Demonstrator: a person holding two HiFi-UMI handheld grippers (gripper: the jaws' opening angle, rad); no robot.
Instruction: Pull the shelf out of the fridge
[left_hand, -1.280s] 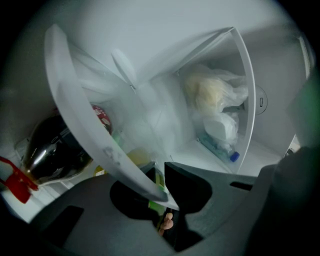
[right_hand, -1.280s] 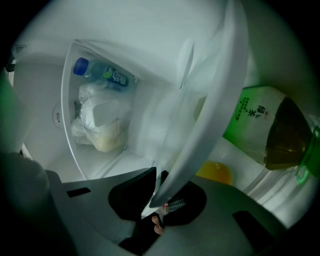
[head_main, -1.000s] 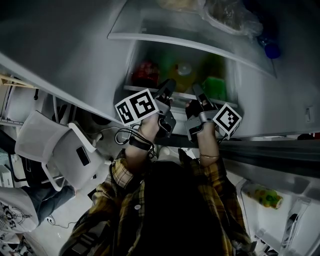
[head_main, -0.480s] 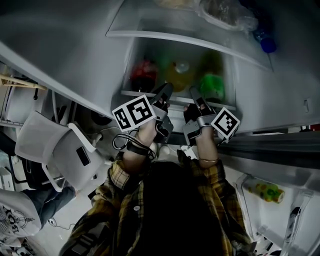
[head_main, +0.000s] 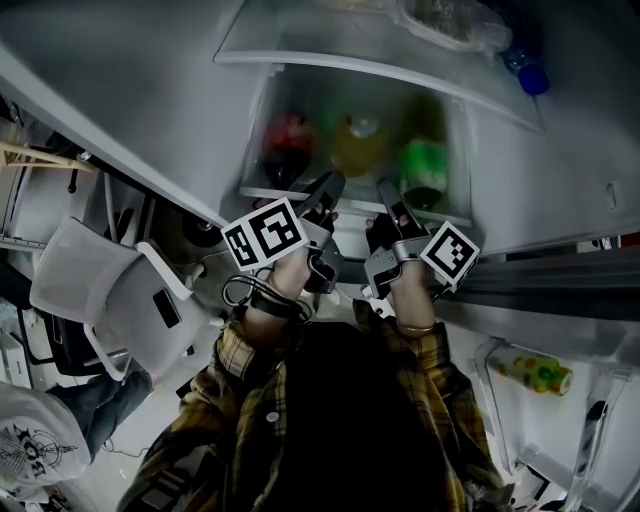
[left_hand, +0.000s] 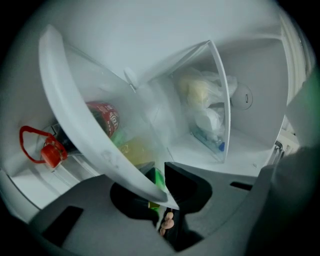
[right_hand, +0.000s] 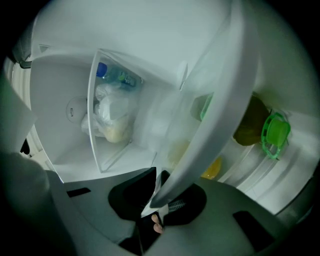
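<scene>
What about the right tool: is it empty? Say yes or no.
No: the right tool is clamped on the front rim of the shelf.

Behind the white-rimmed clear shelf (left_hand: 75, 125) sit a red bottle (head_main: 283, 140), a yellow bottle (head_main: 362, 143) and a green bottle (head_main: 425, 165); in front of it, the left gripper (head_main: 328, 190) and right gripper (head_main: 388, 196) bear black-and-white square markers, and the sleeves (head_main: 240, 350) are yellow plaid.
</scene>
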